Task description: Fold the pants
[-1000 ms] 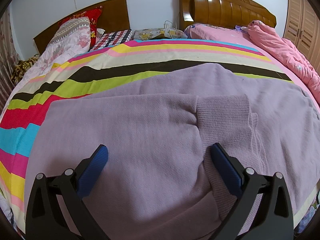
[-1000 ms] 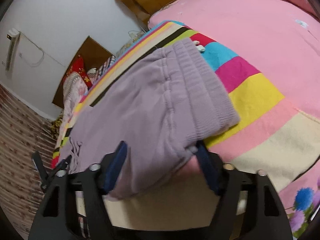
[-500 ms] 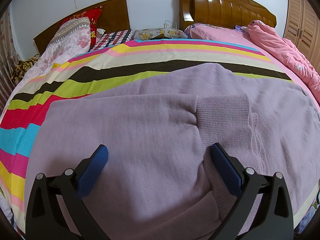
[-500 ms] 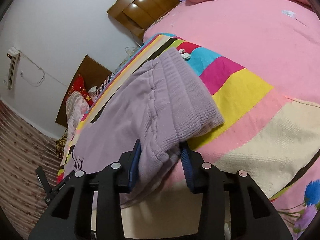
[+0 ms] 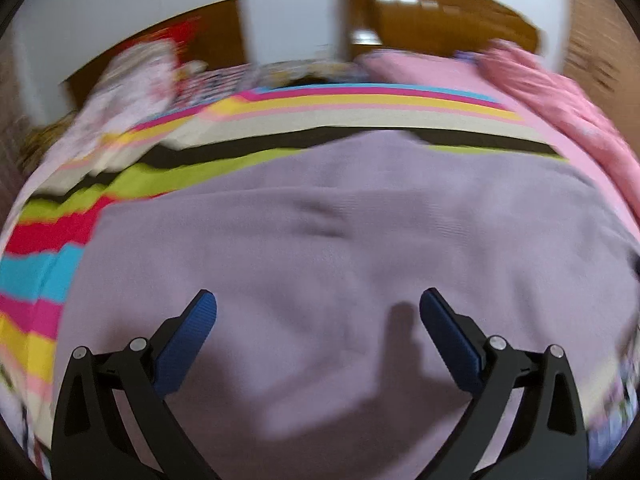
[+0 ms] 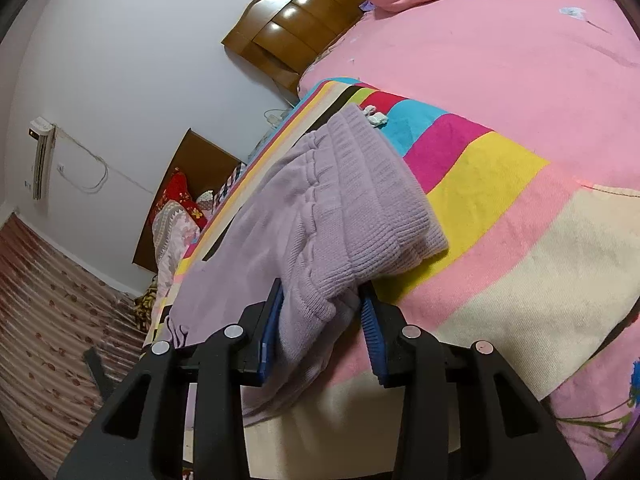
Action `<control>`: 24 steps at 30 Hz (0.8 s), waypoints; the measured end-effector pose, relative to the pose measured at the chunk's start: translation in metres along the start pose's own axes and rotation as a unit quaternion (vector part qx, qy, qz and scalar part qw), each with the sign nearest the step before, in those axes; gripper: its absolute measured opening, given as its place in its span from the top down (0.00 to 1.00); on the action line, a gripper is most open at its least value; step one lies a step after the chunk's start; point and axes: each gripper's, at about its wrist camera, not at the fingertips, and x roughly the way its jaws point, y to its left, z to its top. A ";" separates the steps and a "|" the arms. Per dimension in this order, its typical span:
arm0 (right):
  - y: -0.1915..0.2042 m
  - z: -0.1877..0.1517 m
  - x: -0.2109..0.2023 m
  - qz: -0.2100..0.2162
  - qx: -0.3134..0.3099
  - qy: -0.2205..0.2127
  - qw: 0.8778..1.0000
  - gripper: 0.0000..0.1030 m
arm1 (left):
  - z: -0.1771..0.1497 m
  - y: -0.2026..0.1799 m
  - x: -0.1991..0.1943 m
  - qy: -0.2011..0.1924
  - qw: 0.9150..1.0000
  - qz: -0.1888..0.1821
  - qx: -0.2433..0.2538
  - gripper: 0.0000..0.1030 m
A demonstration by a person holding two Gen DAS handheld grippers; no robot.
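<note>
The knitted lilac pants (image 6: 320, 208) stretch lengthwise along the striped blanket (image 6: 480, 184); right gripper (image 6: 322, 312) pinches their ribbed waistband corner, left gripper (image 5: 318, 312) gapes wide above them.

I see lilac knit pants (image 6: 320, 208) with a ribbed waistband; the sheet (image 6: 492, 184) under them is striped in cyan, magenta, yellow, pink, cream, black and lime; the quilt (image 6: 500, 36) beyond is plain pink; both headboards (image 6: 296, 24) are glossy brown wood; my gripper pads (image 5: 188, 340) are blue on black frames.
</note>
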 end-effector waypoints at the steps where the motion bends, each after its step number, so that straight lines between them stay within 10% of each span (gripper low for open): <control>1: 0.001 -0.001 0.000 -0.002 -0.003 0.000 1.000 0.64 | -0.003 -0.010 -0.003 0.002 1.000 0.003 0.021 0.02; 8: 0.002 -0.001 0.000 0.001 -0.009 0.001 1.000 0.64 | -0.017 -0.013 0.004 0.026 1.000 -0.005 0.015 0.01; 14: 0.001 -0.004 -0.003 0.005 -0.014 -0.016 1.000 0.64 | 0.046 -0.069 -0.043 -0.063 0.993 -0.042 0.096 0.02; 21: -0.002 -0.007 -0.018 -0.025 -0.024 -0.057 0.998 0.67 | 0.091 -0.105 0.074 -0.019 0.991 0.032 0.132 0.02; 24: -0.005 -0.006 -0.020 -0.024 -0.035 -0.051 0.998 0.67 | 0.091 -0.076 0.106 0.036 0.998 -0.006 0.057 0.01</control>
